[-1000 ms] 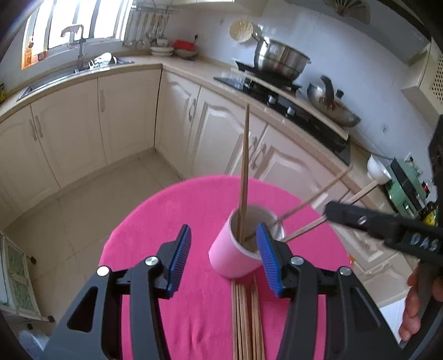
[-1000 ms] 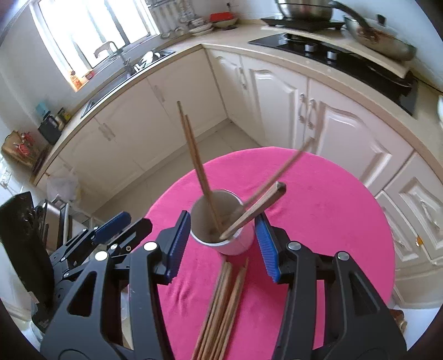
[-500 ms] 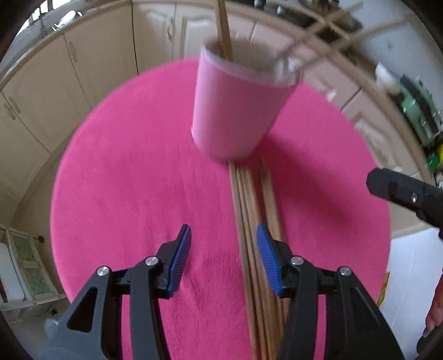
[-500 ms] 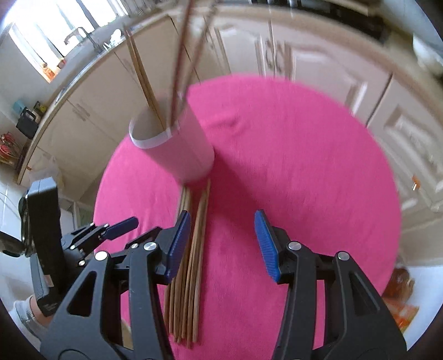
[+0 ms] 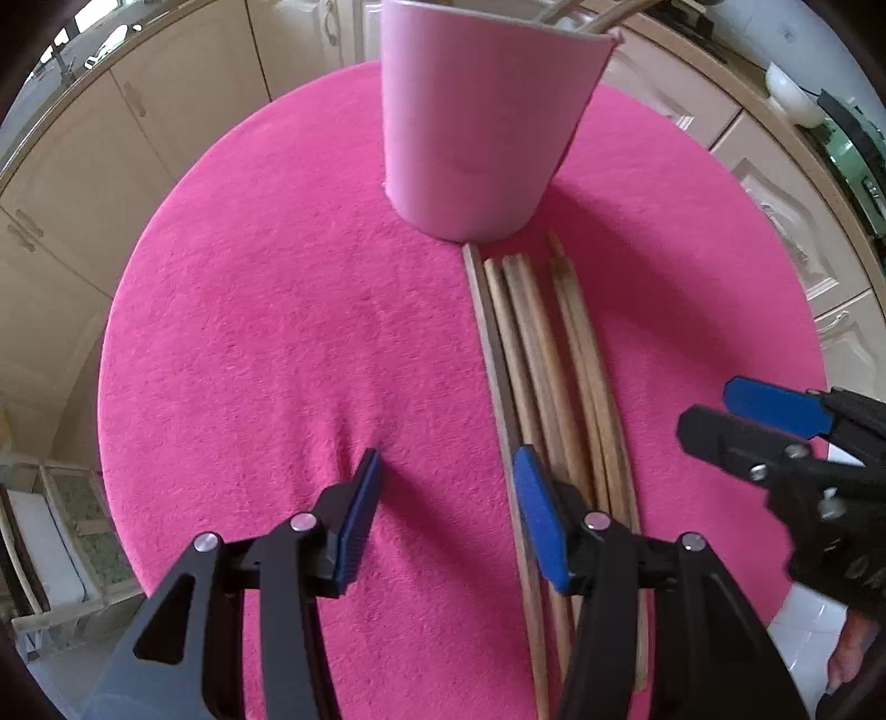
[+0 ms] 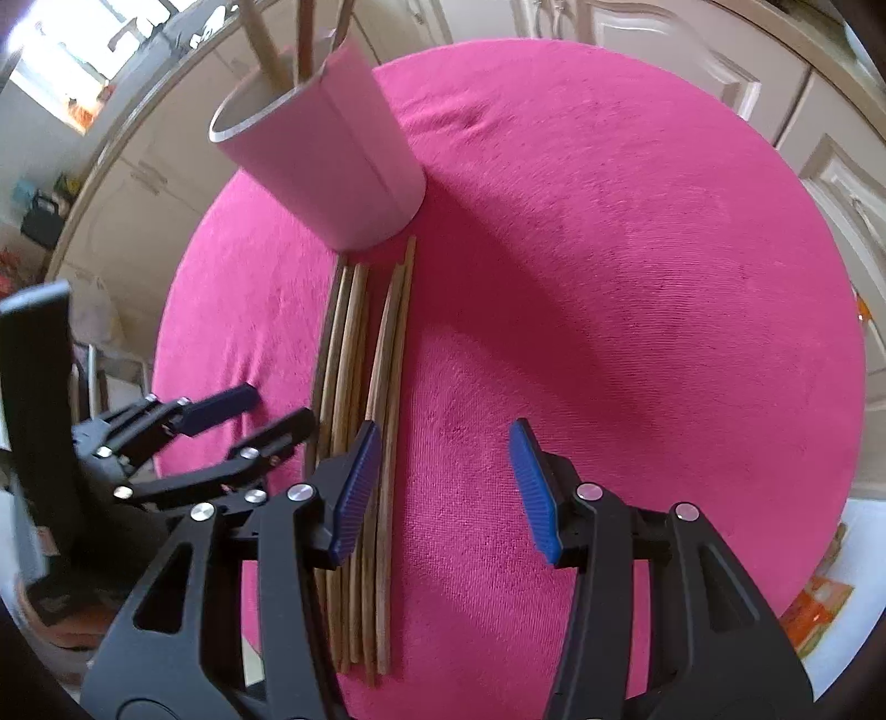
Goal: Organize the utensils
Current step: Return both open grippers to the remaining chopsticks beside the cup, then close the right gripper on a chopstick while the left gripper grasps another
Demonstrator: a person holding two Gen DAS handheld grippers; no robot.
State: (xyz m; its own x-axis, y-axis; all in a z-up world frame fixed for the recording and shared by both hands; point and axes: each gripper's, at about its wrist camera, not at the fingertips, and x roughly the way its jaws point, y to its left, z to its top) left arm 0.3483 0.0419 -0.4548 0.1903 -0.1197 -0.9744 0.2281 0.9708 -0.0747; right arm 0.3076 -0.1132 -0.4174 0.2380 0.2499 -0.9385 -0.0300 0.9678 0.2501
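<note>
A pink cup [image 5: 482, 122] [image 6: 332, 160] stands on a round table with a pink cloth [image 5: 249, 332] [image 6: 609, 277]. Chopsticks [image 6: 266, 39] stand in the cup. Several loose chopsticks [image 5: 548, 360] [image 6: 365, 387] lie side by side on the cloth, running from the cup's foot toward me. My left gripper [image 5: 448, 515] points down at the cloth, open, its right pad over the bundle's left edge. My right gripper [image 6: 443, 493] is open too, its left pad over the bundle's right edge. Each gripper shows in the other's view: right gripper [image 5: 764, 421], left gripper [image 6: 238, 421].
Cream kitchen cabinets [image 5: 83, 183] ring the table on the far side. A person's hand [image 5: 847, 653] shows at the lower right of the left wrist view. Orange packets [image 6: 819, 603] lie beyond the table's right rim.
Both grippers have come down toward the table and tipped to point at the cloth. The cup has slid from between the fingers to the top of each view. Jaw widths look unchanged.
</note>
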